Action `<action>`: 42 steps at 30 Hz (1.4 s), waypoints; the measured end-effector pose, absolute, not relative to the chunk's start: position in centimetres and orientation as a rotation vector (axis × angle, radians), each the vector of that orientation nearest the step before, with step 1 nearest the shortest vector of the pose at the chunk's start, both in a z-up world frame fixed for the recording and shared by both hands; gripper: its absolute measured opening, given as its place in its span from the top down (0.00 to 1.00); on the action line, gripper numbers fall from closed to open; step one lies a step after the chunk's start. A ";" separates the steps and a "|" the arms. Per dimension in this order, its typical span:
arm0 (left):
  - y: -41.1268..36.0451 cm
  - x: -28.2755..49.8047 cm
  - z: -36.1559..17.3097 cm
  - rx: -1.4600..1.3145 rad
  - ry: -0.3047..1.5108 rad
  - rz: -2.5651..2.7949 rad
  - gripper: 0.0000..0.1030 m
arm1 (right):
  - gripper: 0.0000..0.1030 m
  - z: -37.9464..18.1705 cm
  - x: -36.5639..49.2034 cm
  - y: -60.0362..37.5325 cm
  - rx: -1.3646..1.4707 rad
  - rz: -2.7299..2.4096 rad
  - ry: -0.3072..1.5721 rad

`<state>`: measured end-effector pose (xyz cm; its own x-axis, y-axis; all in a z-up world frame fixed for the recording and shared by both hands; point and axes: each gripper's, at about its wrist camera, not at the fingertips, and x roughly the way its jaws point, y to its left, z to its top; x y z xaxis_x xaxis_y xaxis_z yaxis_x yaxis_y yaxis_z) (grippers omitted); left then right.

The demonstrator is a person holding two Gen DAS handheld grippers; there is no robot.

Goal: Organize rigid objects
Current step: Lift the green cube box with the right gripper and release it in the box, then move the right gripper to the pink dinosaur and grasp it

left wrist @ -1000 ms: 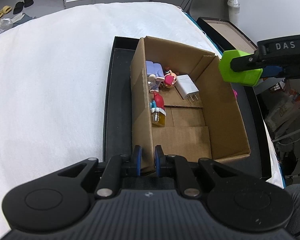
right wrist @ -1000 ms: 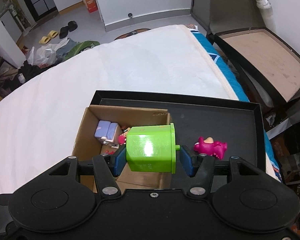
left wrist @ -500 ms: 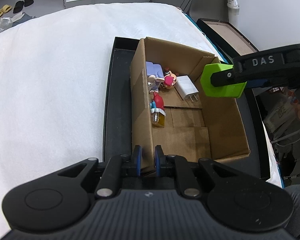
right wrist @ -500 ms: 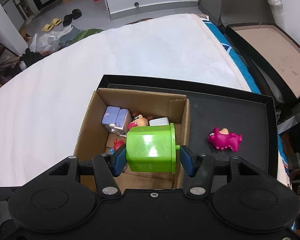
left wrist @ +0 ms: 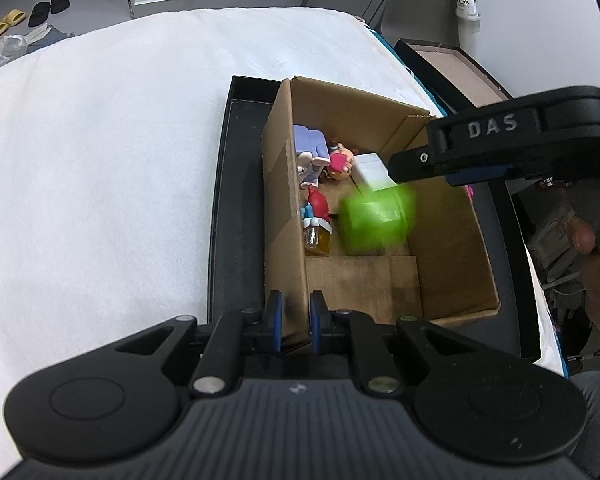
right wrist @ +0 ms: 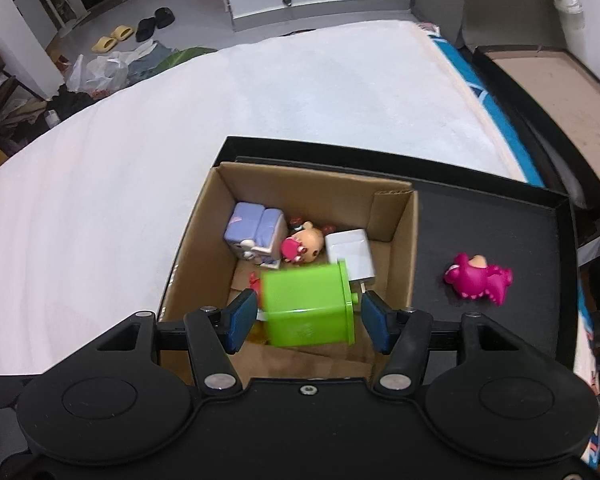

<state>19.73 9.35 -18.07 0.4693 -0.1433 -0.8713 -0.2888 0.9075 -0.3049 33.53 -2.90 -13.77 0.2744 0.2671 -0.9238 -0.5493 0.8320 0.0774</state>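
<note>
Now, from the left wrist, the left claw [left wrist: 293, 316] stays clamped on the cardboard box [left wrist: 284, 208] wall; the green block [left wrist: 374, 222], earlier pinched, is a blurred smear inside. From the right wrist, the right claw [right wrist: 307, 314] has just been opening, pads clear of the smooth plastic block [right wrist: 306, 306], which hides the toys beneath.

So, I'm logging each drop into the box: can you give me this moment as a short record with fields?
left gripper: shut on the near wall of the cardboard box
right gripper: jaws just opened, pads clear of the green block
green block: blurred, inside the box
already in box: purple cube toy, doll figure, white charger
outside box: pink toy on the black tray
</note>
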 end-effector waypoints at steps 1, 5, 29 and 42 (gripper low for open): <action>9.3 19.7 -18.1 -0.443 1.088 0.094 0.88 | 0.41 -13.7 33.6 -3.1 -0.264 0.568 1.176; 9.1 19.9 -18.1 -0.436 1.092 0.099 0.88 | 0.26 -12.6 33.5 -3.9 -0.240 0.577 1.159; 8.6 20.0 -17.9 -0.411 1.101 0.125 0.88 | 0.12 -10.9 33.8 -9.4 -0.222 0.636 1.131; 8.6 20.0 -17.9 -0.420 1.107 0.136 0.88 | 0.03 -10.8 34.6 -12.5 -0.238 0.655 1.115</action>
<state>20.01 8.59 -17.88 0.4484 -0.1000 -0.8882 -0.3126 0.9134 -0.2606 34.63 -12.47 -10.83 0.2778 0.3670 -0.8878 -0.5963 0.7905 0.1401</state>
